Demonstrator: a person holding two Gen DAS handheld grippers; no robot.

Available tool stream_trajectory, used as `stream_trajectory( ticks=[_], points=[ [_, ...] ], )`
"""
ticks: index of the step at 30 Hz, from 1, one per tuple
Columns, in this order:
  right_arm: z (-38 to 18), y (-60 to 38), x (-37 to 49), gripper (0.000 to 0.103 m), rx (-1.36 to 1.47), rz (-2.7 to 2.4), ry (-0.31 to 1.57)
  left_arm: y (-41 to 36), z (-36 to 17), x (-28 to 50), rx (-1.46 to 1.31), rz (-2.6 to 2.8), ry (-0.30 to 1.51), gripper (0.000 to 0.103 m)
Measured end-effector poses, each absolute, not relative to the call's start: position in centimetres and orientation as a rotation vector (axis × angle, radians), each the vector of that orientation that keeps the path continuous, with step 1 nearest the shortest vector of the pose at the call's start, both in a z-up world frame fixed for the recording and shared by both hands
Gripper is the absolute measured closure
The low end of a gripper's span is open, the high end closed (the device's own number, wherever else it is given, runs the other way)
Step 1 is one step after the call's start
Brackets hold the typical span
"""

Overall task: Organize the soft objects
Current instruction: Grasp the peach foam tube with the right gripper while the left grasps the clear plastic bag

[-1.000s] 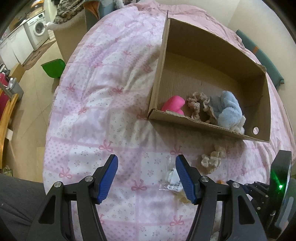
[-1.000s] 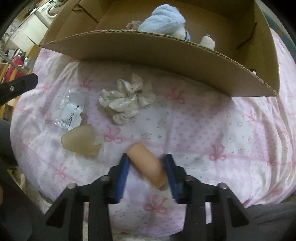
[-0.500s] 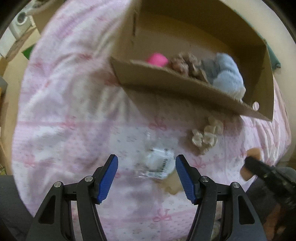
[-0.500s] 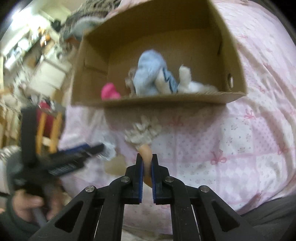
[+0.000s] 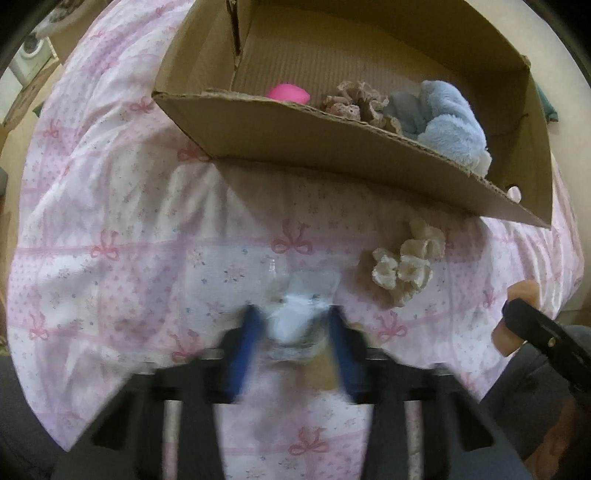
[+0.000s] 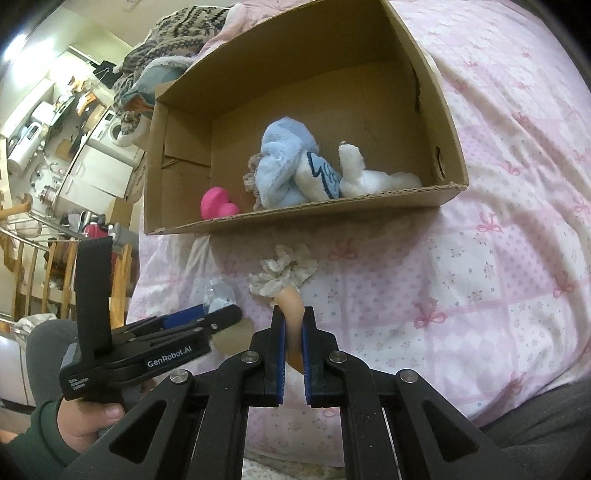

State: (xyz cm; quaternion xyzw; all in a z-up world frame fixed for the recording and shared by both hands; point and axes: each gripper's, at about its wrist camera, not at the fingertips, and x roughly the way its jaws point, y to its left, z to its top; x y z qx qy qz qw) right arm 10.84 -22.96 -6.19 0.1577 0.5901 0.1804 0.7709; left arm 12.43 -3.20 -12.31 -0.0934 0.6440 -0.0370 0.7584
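While the cardboard box (image 6: pixel 448 122) on the bed already holds 4 soft things that I can make out, the sorting looks a little past halfway. Inside, against the near wall, lie a pink foam piece (image 6: pixel 216 204), a brownish crochet scrunchie (image 5: pixel 356 101), a blue plush toy (image 6: pixel 284 166) and a white plush piece (image 6: pixel 364 173).

Left outside are 4 more. A cream scrunchie (image 5: pixel 406 267) lies on the quilt just beside the box's near wall. The right gripper (image 6: pixel 293 332) has its jaws nearly closed on a peach-coloured soft cylinder (image 6: pixel 291 314), raised off the quilt and pointing toward the box, so dropping it in is probably the step in hand. The left gripper (image 5: pixel 295 343) is blurred by motion; its blue fingers (image 5: pixel 243 343) straddle a clear plastic packet with something white inside (image 5: pixel 299 314), and the jaws appear partly open around it, though I cannot tell whether they have gripped it. A tan translucent piece (image 6: pixel 231 336) lies on the quilt just under that gripper.

Everything rests on a pink and white patchwork quilt (image 6: pixel 498 240) printed with bows and small flowers, soft and rumpled, so the box sits slightly tilted on it. Beyond the far edge of the bed lies a heap of knitted blankets (image 6: pixel 173 33). To the left the room is cluttered: a washing machine (image 5: pixel 31 57), white cabinets (image 6: pixel 99 181) and wooden railings (image 6: pixel 37 273).
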Motion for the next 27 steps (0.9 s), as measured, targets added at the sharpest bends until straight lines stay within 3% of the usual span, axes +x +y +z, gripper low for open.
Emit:
stream_trajectory(
  ticks=[2, 3, 4, 27],
  points=[
    [-6.2, -23.0, 10.9, 0.094, 0.344, 0.389, 1.280, -2.9, -11.9, 12.4, -0.226, -0.101, 1.387, 0.087],
    [-6.3, -22.9, 11.0, 0.094, 0.344, 0.387, 1.280, -2.7, -11.5, 12.4, -0.228, -0.105, 1.377, 0.096],
    [-6.4, -23.0, 11.0, 0.094, 0.345, 0.386, 1.281, -2.6, -11.0, 12.4, -0.218, -0.104, 1.358, 0.099],
    [-5.8, -22.9, 10.9, 0.094, 0.407, 0.447, 1.244, 0.9, -6.4, 9.1, -0.193, -0.017, 1.203, 0.101]
  ],
)
